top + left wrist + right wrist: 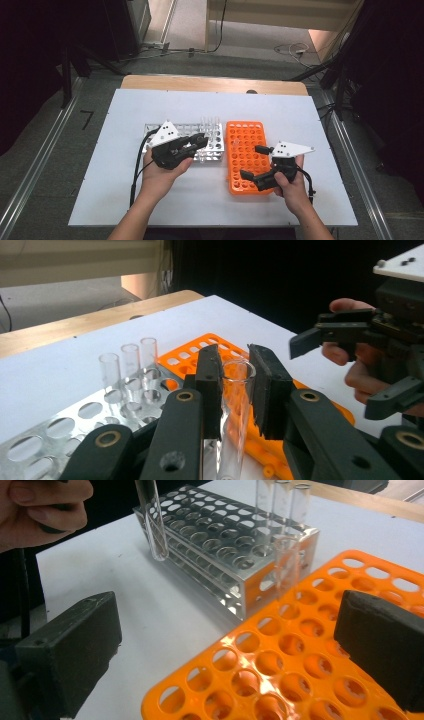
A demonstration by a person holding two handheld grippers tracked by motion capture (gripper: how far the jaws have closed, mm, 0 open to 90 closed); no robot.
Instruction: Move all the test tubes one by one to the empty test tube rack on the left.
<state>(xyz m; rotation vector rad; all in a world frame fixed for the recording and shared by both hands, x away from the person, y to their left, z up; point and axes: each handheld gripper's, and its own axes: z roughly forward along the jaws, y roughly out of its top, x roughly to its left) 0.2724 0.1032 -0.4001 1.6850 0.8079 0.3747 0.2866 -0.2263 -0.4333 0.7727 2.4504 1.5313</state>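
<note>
Above near edge of metal rack (165,131), left gripper (235,385) clamped glass tube (232,410); right gripper (256,162) gaped empty over orange rack (245,150). Risk: tilted tube could strike hole rim, slip, crack.

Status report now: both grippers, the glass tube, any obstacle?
Left gripper shut on glass tube, lifted beside metal rack. Right gripper open over orange rack. No obstacle seen.

Clear glass tube (235,410), glossy orange plastic rack (300,670), shiny metal rack (225,545)

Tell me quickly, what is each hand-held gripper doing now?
Left hand-held gripper: closed on a glass tube.
Right hand-held gripper: open, holding nothing, over the orange rack.
</note>
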